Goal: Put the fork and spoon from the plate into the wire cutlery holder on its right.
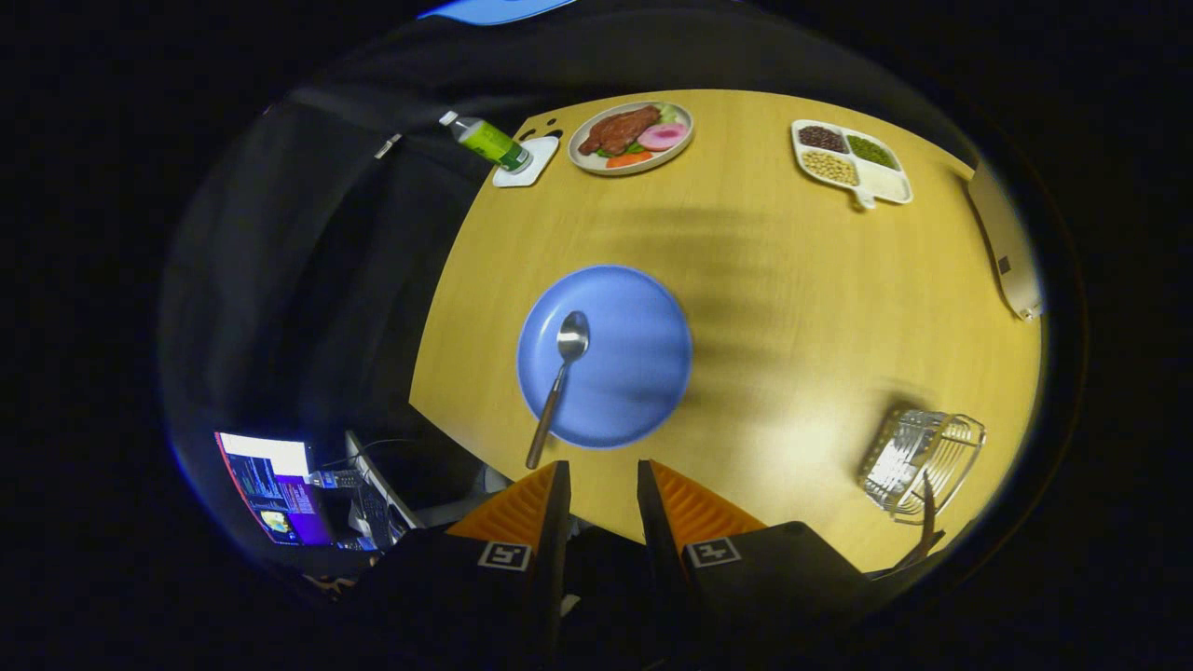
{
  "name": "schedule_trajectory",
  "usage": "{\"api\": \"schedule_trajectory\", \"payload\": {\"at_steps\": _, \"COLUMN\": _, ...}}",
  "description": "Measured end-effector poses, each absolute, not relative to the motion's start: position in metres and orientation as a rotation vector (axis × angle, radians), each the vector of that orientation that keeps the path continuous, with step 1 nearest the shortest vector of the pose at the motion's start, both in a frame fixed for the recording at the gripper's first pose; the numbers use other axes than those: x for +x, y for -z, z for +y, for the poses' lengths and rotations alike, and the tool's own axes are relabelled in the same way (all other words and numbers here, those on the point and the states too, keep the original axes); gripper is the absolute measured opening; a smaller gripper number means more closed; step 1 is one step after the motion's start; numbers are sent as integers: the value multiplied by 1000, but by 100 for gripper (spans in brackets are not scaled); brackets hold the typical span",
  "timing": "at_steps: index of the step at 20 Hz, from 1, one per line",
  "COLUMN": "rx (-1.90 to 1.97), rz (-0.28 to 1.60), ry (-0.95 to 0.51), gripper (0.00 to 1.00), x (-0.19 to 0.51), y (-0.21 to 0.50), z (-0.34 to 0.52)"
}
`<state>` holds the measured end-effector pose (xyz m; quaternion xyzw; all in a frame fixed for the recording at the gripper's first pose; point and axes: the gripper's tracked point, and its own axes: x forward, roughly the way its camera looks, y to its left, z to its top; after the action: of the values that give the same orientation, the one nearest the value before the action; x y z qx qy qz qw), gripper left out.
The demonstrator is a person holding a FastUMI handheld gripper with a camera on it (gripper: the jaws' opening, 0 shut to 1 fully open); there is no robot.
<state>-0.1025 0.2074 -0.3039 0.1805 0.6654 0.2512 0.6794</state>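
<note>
Claw: the claw [603, 485] hangs above the near edge of the bench [802, 308], fingers parted with a narrow gap and nothing between them.
Spoon: the spoon [557, 382] lies on the plate [634, 363], bowl near the plate's middle, handle running back over the near rim toward the left finger.
Holder: the holder [918, 461] stands on the bench to the right of the plate, well apart from it, near the bench's front right edge.
Fork: a dark, slim handle stands up out of the holder; we judge this to be the fork, already placed, though its head cannot be made out.
Step in hand: we judge the spoon is next.
Method: we bring the claw down over the handle where it overhangs the rim, since the fingers can close under it there. We set the fingers across the handle, not along it, and widen the gap first if needed.
Carry: we lift clear of the rim before moving right, then lower the spoon bowl-first into the holder beside the dark handle.
Hard to make out: the holder's wires blur together, so its opening and depth are unclear.
Cut off: the holder's near side is partly covered by the claw's body.
</note>
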Motion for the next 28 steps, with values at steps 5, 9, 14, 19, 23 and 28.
{"api": "schedule_trajectory", "payload": {"at_steps": 5, "rx": 408, "rz": 1553, "ry": -541, "gripper": 46, "x": -93, "y": 346, "z": 277}}
{"api": "schedule_trajectory", "payload": {"at_steps": 9, "rx": 385, "rz": 1601, "ry": -504, "gripper": 46, "x": -93, "y": 375, "z": 309}}
{"api": "schedule_trajectory", "payload": {"at_steps": 14, "rx": 317, "rz": 1648, "ry": -446, "gripper": 46, "x": -99, "y": 412, "z": 319}}
{"api": "schedule_trajectory", "payload": {"at_steps": 19, "rx": 273, "rz": 1676, "ry": -397, "gripper": 41, "x": -107, "y": 434, "z": 324}}
{"api": "schedule_trajectory", "payload": {"at_steps": 23, "rx": 347, "rz": 1684, "ry": -451, "gripper": 9, "x": -109, "y": 430, "z": 319}}
{"api": "schedule_trajectory", "payload": {"at_steps": 28, "rx": 486, "rz": 1608, "ry": -514, "gripper": 9, "x": -96, "y": 390, "z": 291}}
